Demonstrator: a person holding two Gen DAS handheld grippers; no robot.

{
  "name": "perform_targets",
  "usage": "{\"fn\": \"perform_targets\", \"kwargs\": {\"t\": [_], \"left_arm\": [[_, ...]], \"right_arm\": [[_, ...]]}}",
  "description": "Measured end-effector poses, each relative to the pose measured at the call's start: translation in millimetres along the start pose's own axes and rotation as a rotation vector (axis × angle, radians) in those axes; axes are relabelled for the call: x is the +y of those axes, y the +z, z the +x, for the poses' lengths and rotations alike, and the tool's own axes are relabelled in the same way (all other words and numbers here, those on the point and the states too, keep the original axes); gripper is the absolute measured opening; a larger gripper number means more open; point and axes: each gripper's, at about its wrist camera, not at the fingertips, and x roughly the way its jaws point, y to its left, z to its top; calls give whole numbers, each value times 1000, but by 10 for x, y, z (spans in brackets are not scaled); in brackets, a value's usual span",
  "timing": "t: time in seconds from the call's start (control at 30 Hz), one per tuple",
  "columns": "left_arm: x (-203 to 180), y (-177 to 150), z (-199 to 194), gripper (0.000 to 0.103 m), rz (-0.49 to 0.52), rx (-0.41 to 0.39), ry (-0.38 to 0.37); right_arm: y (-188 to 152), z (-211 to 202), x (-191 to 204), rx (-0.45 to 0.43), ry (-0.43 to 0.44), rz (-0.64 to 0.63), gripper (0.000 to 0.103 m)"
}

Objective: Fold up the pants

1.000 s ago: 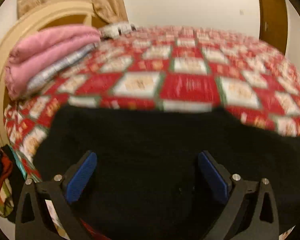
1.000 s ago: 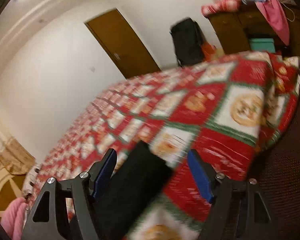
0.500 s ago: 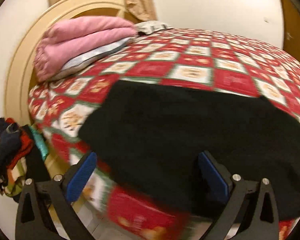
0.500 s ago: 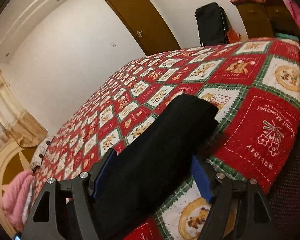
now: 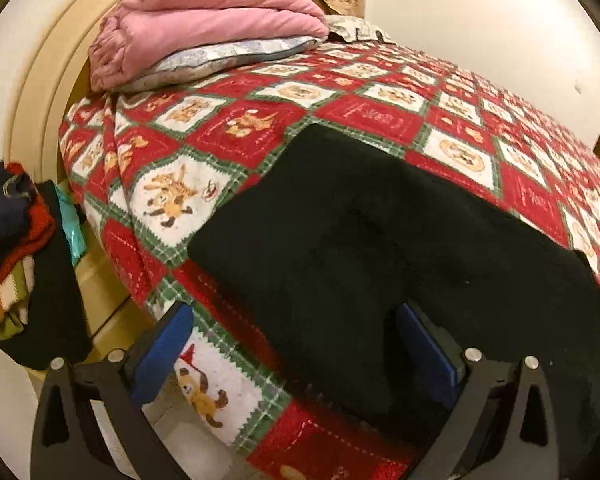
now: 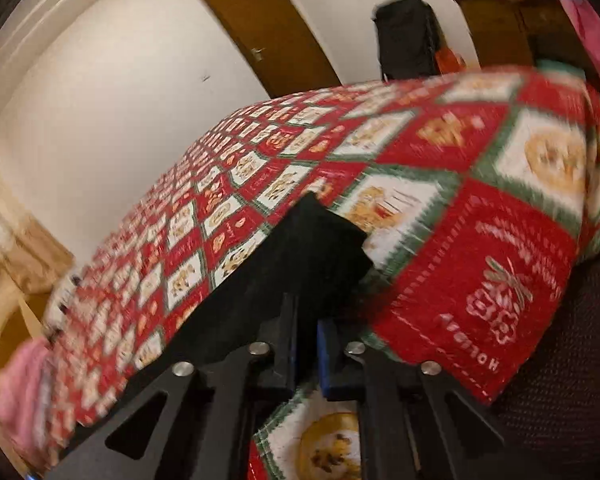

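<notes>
The black pants point(image 5: 380, 240) lie flat on the red, white and green patchwork bedspread point(image 5: 228, 128), near the bed's front edge. My left gripper point(image 5: 296, 344) is open, its blue pads point(image 5: 164, 344) wide apart at the waist end, over the near edge of the fabric. In the right wrist view the pants point(image 6: 300, 248) show as a long dark strip. My right gripper point(image 6: 308, 344) is shut, pinching the near edge of the pant leg end.
A folded pink blanket point(image 5: 204, 20) on a pillow sits at the head of the bed by the cream headboard point(image 5: 32, 80). A pile of clothes point(image 5: 8, 232) hangs at the left. A brown door point(image 6: 268, 28), black bag point(image 6: 408, 36) and wooden dresser point(image 6: 496, 28) stand beyond the bed.
My right gripper closed on the pant leg end; it was open before. My left gripper drew back toward the bed's edge and stayed open.
</notes>
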Motion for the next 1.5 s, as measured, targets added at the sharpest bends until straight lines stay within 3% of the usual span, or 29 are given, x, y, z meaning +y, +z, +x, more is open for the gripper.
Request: {"fn": "perform_targets", "kwargs": {"t": [0.07, 0.2, 0.3, 0.43, 0.53, 0.7, 0.8, 0.83, 0.87, 0.93, 1.03, 1.13, 1.2, 1.27, 1.3, 1.33, 1.5], "left_arm": [[-34, 27, -76, 103, 22, -6, -6], [-194, 47, -256, 103, 51, -30, -87], [-423, 36, -385, 103, 94, -45, -150], [-751, -10, -514, 103, 184, -59, -217], [-972, -79, -587, 103, 259, -66, -252], [-1211, -176, -639, 103, 324, -56, -301], [-1323, -222, -656, 103, 354, -45, -328], [-1355, -242, -671, 103, 364, -46, -330], [-1386, -259, -683, 103, 374, -47, -330], [-1419, -281, -709, 103, 392, -50, -334], [-1419, -284, -717, 103, 393, -47, -336], [-1440, -287, -738, 103, 390, -47, -359], [-1493, -299, -766, 103, 407, -53, -363], [-1577, -323, -812, 103, 430, -61, -377], [-1623, -335, -839, 103, 442, -63, -387], [-1664, -344, -867, 103, 454, -67, -396], [-1916, -395, -1003, 103, 516, -90, -436]], "right_arm": [[-2, -92, 259, -39, 27, -98, 7], [-199, -303, 1004, -84, 175, -359, 7], [-553, -307, 1596, -42, 295, -553, 7], [-1168, -122, 2049, 82, 424, -713, 7], [-1589, 58, 2213, 174, 456, -810, 7], [-1870, 191, 2176, 217, 406, -892, 8], [-1871, 246, 2107, 275, 413, -862, 23], [-1880, 233, 2079, 289, 441, -850, 33], [-1909, 208, 2069, 303, 473, -847, 55], [-1952, 162, 2030, 359, 558, -840, 78], [-1996, 71, 1997, 422, 593, -863, 78], [-1723, -76, 1903, 368, 698, -717, 77], [-1445, -84, 1859, 296, 719, -591, 65], [-1223, 106, 1874, 288, 677, -500, 22], [-1178, 233, 1899, 298, 643, -481, 15], [-1187, 381, 1940, 309, 616, -480, 11], [-1630, 727, 2267, 434, 645, -557, 10]]}}
